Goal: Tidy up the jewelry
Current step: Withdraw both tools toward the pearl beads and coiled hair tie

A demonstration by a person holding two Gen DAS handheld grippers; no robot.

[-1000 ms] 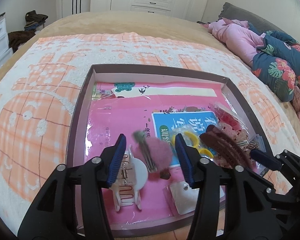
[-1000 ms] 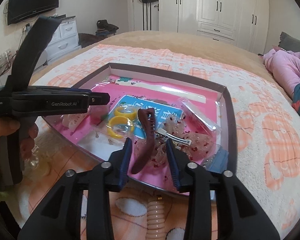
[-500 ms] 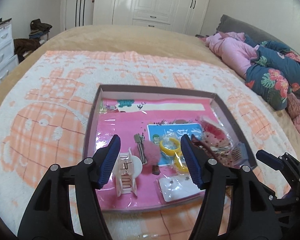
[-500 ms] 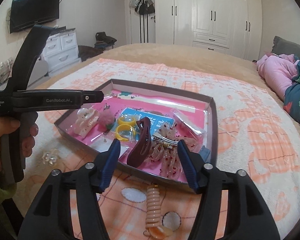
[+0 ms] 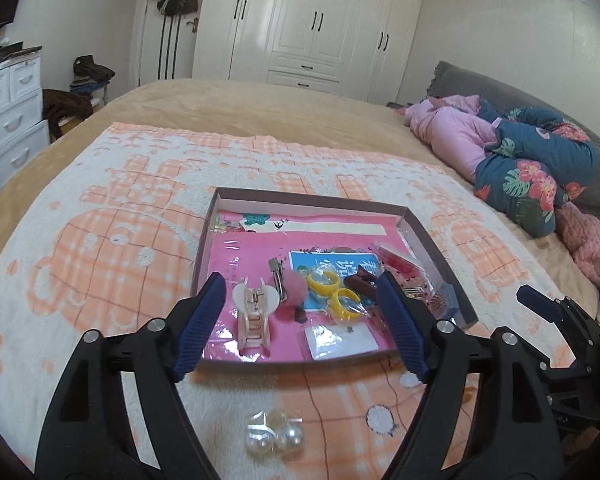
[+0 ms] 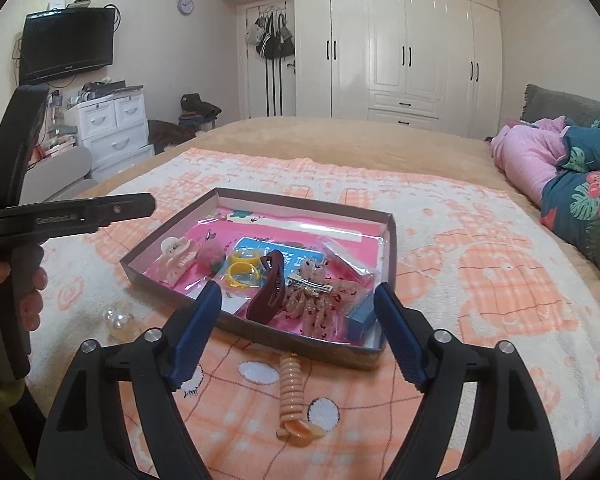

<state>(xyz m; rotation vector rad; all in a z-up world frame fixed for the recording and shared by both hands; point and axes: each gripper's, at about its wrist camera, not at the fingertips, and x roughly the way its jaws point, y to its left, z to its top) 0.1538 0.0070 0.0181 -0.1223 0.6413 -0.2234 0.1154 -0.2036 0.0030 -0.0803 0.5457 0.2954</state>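
A shallow brown box (image 5: 436,256) (image 6: 260,336) with a pink lining sits on the blanket and holds a white claw clip (image 5: 254,312), a pink pom-pom clip (image 5: 294,290), yellow rings (image 5: 336,290), a maroon claw clip (image 6: 270,290) and a sequinned bow clip (image 6: 320,300). My left gripper (image 5: 300,330) is open and empty, raised in front of the box. My right gripper (image 6: 298,332) is open and empty above the box's near edge. Pearl earrings in a clear bag (image 5: 274,436) (image 6: 118,320) and a beige spiral hair tie (image 6: 294,396) lie on the blanket outside the box.
The orange and white blanket (image 5: 100,248) covers the bed. Pink and blue floral bedding (image 5: 520,160) is piled at the right. A white drawer unit (image 6: 112,128) stands at the left and wardrobes (image 6: 400,40) at the back. The left gripper's body (image 6: 60,216) shows in the right wrist view.
Both grippers have pulled back and up from the box and their jaws have opened wider. The maroon claw clip now lies in the box. The earrings and hair tie have come into view.
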